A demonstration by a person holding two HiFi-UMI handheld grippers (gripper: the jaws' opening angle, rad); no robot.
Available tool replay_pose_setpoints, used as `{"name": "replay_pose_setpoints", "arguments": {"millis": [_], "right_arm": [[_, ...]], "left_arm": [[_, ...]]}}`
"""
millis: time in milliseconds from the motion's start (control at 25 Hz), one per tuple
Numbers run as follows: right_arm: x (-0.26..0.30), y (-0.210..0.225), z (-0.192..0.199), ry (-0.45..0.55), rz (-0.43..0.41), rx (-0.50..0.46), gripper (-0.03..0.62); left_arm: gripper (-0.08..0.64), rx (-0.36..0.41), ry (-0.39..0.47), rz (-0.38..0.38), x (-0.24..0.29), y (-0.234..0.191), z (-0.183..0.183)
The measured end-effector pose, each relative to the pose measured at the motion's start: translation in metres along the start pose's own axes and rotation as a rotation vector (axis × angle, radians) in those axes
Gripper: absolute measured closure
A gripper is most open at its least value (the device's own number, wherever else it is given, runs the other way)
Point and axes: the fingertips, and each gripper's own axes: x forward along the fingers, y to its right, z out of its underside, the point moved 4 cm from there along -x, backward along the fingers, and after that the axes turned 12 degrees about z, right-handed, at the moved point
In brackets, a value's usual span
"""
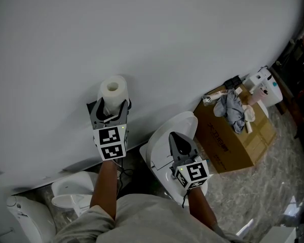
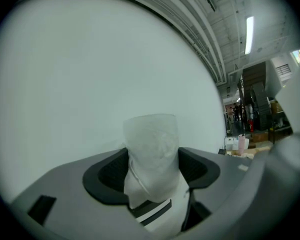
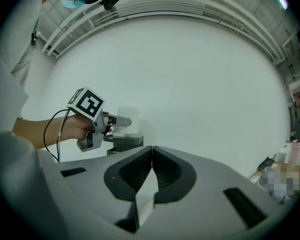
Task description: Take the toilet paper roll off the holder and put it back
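Note:
A white toilet paper roll [image 1: 113, 89] stands upright close to the white wall, above a dark grey holder [image 3: 124, 143] fixed there. Whether it rests on the holder I cannot tell. My left gripper [image 1: 111, 110] points level at the wall, and its dark pads [image 2: 110, 174] touch both sides of the roll [image 2: 151, 149]. In the right gripper view the roll [image 3: 128, 123] shows at left, with the left gripper [image 3: 117, 120] on it. My right gripper [image 1: 181, 145] hangs lower and to the right, over the toilet. Its jaws [image 3: 151, 156] are shut with nothing between them.
A white toilet [image 1: 159, 143] stands against the wall under my right hand. To its right is a cardboard box [image 1: 233, 135] with a grey cloth [image 1: 232, 108] and bottles on top. White fixtures [image 1: 71, 192] sit at the lower left.

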Motion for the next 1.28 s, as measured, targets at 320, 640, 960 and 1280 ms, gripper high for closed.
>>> {"name": "replay_pose_setpoints", "arguments": {"millis": [320, 640, 960, 1280], "right_arm": [[-0.006, -0.006, -0.006, 0.015, -0.022, -0.014, 0.588], [-0.029, -0.012, -0.010, 0.031, -0.038, -0.014, 0.588], [-0.064, -0.022, -0.014, 0.063, -0.065, -0.007, 0.588], [-0.099, -0.029, -0.013, 0.080, -0.074, -0.003, 0.588]], "left_arm": [[0.239, 0.019, 0.101, 0.009, -0.018, 0.009, -0.012], [0.238, 0.051, 0.168, 0.000, -0.051, 0.024, -0.026], [0.238, 0.082, 0.204, -0.016, -0.099, 0.045, -0.033], [0.238, 0.089, 0.224, -0.019, -0.135, 0.065, -0.028]]}}
